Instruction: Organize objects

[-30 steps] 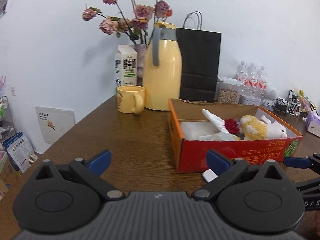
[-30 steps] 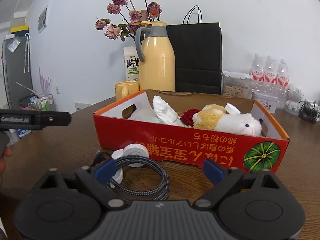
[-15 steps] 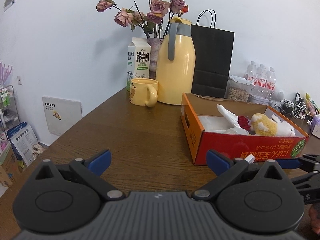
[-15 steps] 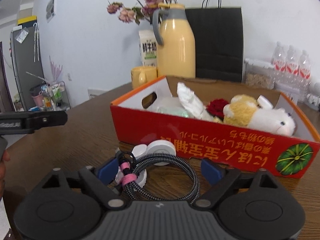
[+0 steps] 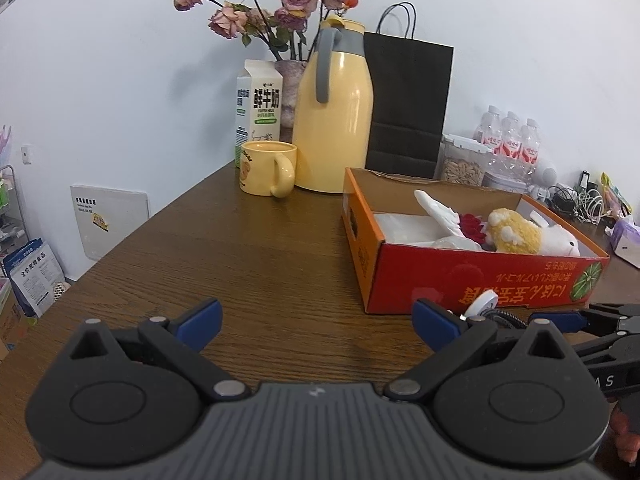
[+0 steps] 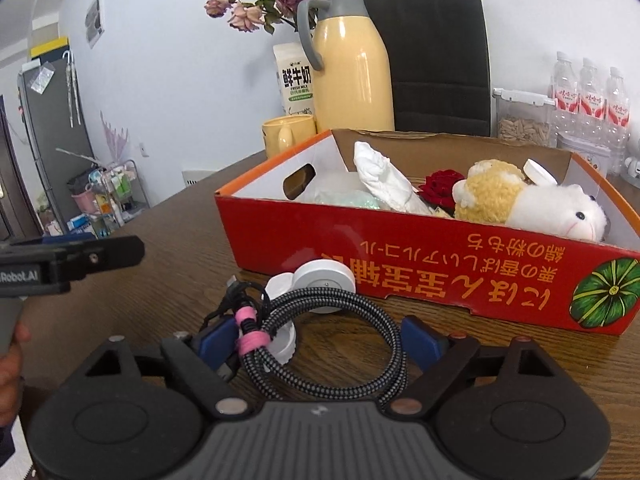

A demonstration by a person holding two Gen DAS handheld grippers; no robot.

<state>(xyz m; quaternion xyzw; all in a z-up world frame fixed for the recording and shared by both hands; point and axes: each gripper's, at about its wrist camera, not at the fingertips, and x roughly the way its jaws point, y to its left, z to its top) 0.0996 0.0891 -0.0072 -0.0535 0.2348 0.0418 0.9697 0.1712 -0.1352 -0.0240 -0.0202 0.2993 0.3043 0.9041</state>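
fingers [image 6: 218, 340] of my right gripper [image 6: 320, 340] stand wide apart, with the coiled braided cable [image 6: 328, 336] lying on the surface [image 6: 180, 216] between them; the blue pads do not press on it as far as i can see. my left gripper [image 5: 316, 318] also has its two fingers [image 5: 200, 318] spread, with only bare wood between them.

one cable, black-and-grey weave, bound with a pink tie [image 6: 250, 328] at its left side. two white round pieces lie against it: a larger puck [image 6: 324, 284] touching the box front, and a smaller cap [image 6: 280, 344] partly under the coil. whether they belong to the cable i cannot tell; its plug ends are a dark tangle, hard to make out.

one red cardboard box [image 6: 420, 268] just behind the cable, holding one plush toy [image 6: 528, 200], one red rose [image 6: 440, 184], one white wrapped bundle [image 6: 380, 180] and pale bags half hidden by the box wall.

behind it: one yellow mug [image 5: 266, 168], one yellow thermos jug [image 5: 334, 120], one milk carton [image 5: 258, 100], one black paper bag [image 5: 408, 104], one vase of faded roses [image 5: 280, 8], one clear container of seeds [image 6: 524, 118], three water bottles [image 6: 588, 92]. the far right of the surface is a clutter of wires i cannot sort out.
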